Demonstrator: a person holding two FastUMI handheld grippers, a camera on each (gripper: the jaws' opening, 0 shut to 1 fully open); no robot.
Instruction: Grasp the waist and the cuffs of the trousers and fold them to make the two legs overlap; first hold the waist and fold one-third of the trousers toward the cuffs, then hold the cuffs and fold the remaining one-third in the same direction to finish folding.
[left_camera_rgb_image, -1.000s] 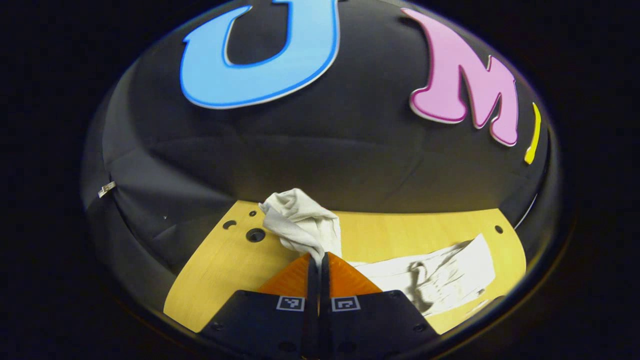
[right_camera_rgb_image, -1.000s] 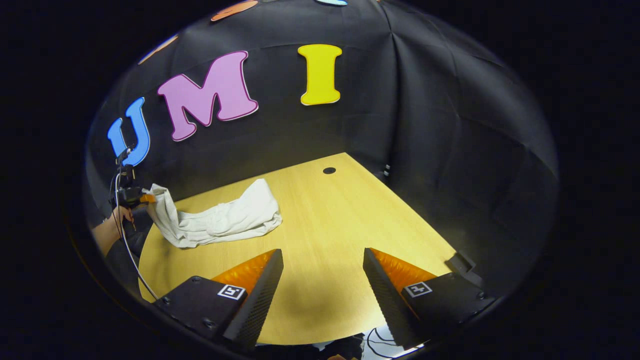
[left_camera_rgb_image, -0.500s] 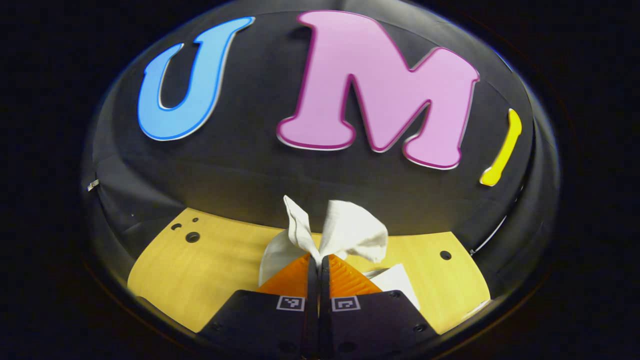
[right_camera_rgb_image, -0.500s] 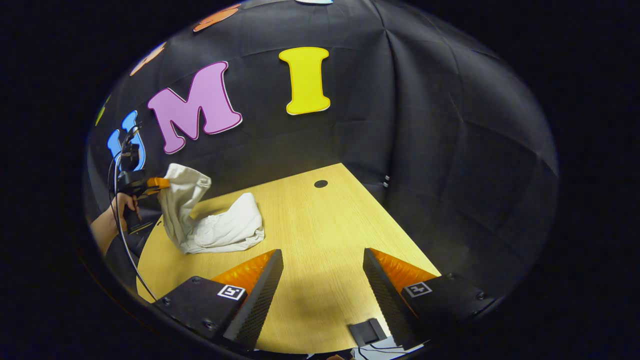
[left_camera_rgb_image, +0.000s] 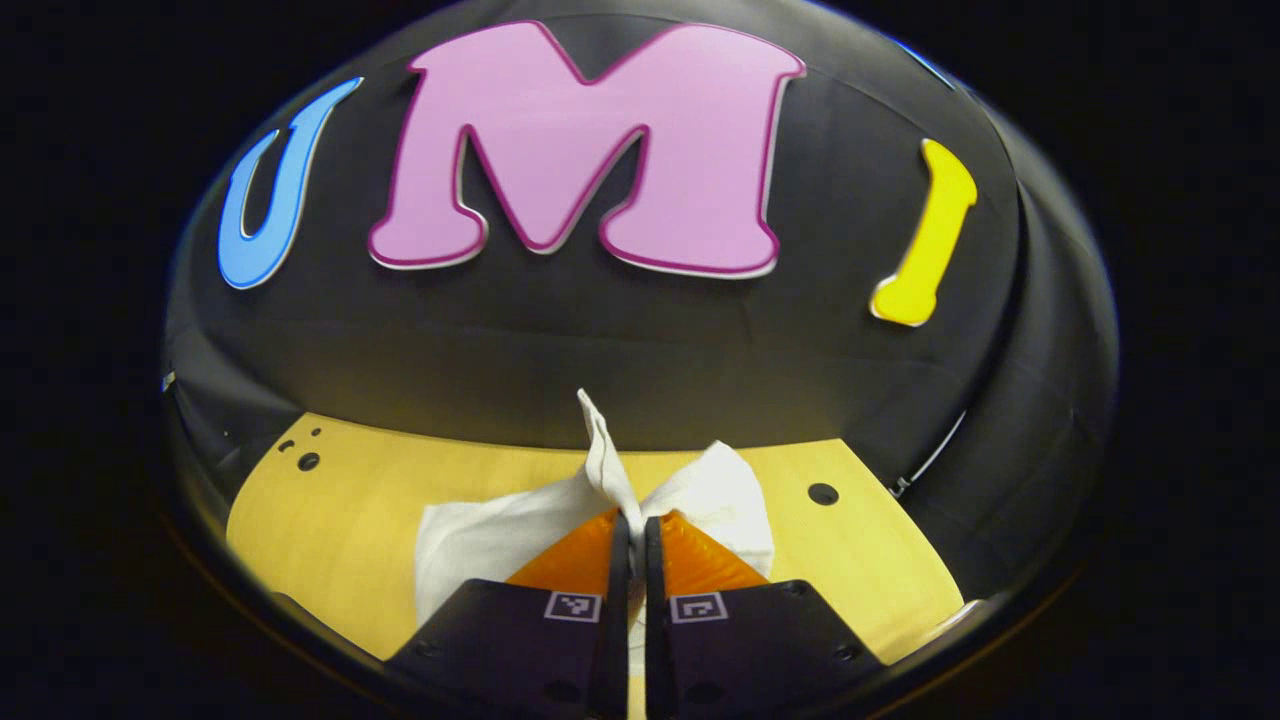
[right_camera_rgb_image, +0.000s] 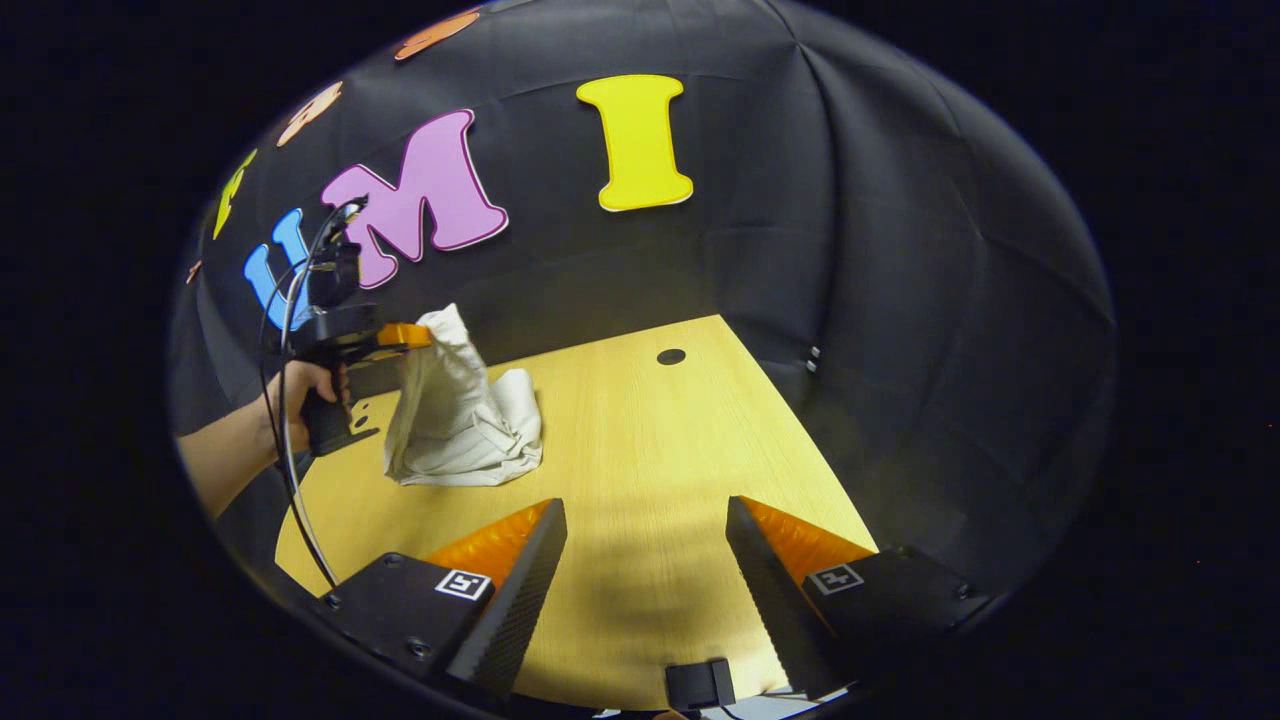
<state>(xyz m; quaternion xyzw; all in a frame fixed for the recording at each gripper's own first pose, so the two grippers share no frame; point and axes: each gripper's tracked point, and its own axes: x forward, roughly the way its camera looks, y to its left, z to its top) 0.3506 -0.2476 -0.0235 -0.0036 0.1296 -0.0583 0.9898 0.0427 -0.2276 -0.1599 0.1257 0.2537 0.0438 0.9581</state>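
— What's the left gripper (left_camera_rgb_image: 633, 520) doing?

— I've got its fingers pressed together on a pinch of the white cotton trousers (right_camera_rgb_image: 455, 410), one garment, lifted at that end. From the right gripper view the cloth hangs steeply from the pinch to a bunched heap on the yellow wooden tabletop (right_camera_rgb_image: 640, 480), toward its far left corner.

— And the right gripper (right_camera_rgb_image: 647, 535)?

— Spread wide, holding nothing, low over bare wood, well apart from the trousers. A person's hand (right_camera_rgb_image: 305, 385) grips the left tool's handle.
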